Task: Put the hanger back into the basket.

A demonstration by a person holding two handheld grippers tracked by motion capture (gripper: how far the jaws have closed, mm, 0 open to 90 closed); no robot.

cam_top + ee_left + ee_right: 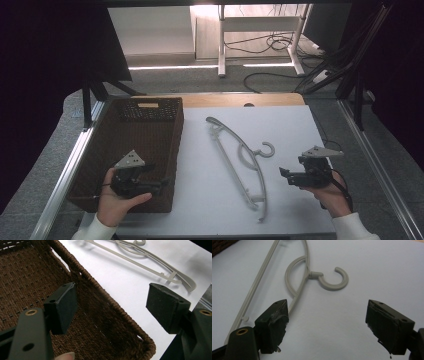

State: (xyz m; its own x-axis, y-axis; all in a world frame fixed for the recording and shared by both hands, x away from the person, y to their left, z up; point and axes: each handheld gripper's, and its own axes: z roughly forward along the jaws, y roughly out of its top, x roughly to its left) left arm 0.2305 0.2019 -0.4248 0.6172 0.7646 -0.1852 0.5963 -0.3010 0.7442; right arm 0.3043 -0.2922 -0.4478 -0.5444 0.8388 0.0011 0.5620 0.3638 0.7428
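Note:
A grey plastic clothes hanger (240,160) lies flat on the white table top (290,130), its hook (334,280) turned to the right. A brown wicker basket (172,150) stands to its left. My left gripper (162,184) hovers open over the basket's near right corner, its jaws pointing right toward the hanger (155,267). The basket's woven rim (105,295) passes between its pads, untouched. My right gripper (284,175) is held open just right of the hanger, pointing left at it. Nothing is between its pads.
The basket looks empty inside (25,277). Metal rails (70,165) run along both sides of the table. Beyond the far edge are a white stand (222,40) and loose cables (275,42) on the floor.

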